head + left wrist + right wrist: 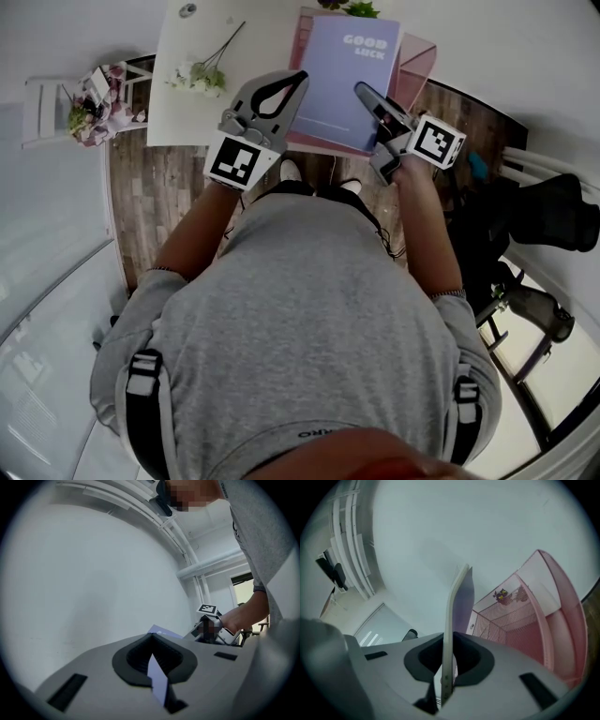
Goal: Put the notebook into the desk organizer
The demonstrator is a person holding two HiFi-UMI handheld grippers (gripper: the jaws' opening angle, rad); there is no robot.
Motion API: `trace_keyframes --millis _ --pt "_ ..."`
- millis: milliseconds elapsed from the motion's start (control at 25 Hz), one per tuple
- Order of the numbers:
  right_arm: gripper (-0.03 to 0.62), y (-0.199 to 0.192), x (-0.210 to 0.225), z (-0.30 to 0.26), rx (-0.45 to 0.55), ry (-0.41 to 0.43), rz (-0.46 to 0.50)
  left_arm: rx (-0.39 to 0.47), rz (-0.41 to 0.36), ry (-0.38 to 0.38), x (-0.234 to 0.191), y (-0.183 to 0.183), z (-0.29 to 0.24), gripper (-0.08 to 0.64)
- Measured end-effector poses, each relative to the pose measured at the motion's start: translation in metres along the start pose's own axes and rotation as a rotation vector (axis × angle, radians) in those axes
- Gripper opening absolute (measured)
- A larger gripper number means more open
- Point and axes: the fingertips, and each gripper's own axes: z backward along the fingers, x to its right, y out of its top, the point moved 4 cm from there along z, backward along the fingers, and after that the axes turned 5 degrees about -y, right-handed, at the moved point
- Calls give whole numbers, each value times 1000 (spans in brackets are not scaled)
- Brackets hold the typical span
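A lavender notebook [352,80] printed "GOOD LUCK" hangs above the pink mesh desk organizer [419,62], held by both grippers. My left gripper [298,81] is shut on the notebook's left edge, and my right gripper [362,92] is shut on its right edge. In the left gripper view the notebook [158,681] shows as a thin blue sheet pinched between the jaws. The right gripper view has the notebook [457,616] edge-on and upright between the jaws, with the organizer [543,620] just to its right, open compartments facing me.
The organizer stands on a white table [187,117] with a sprig of white flowers [199,75]. A small white stand with flowers [86,105] is at the left. A black chair [553,211] is at the right on the wood floor.
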Motion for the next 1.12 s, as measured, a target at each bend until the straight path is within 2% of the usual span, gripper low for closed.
trace_keyframes --millis 160,360,480,600,760,960,1120 --pt "41 -2 5 -9 -30 2 -40 1 9 5 -3 -1 -1 20" --pt "41 1 16 -19 -76 -29 -27 -14 24 10 -7 -6 0 20" --pt "48 2 25 -22 -106 -102 -2 -14 20 8 -7 -8 -1 20" --pt "56 3 33 -24 -136 -183 60 -15 18 4 -8 -9 0 19" --pt "61 5 32 -28 -153 -212 132 -7 18 7 -7 -6 0 19" --pt "92 3 33 -29 -180 -345 321 -2 4 3 -8 -6 1 19" --pt "101 1 34 -30 -189 -402 382 3 -26 -9 -4 -4 0 20"
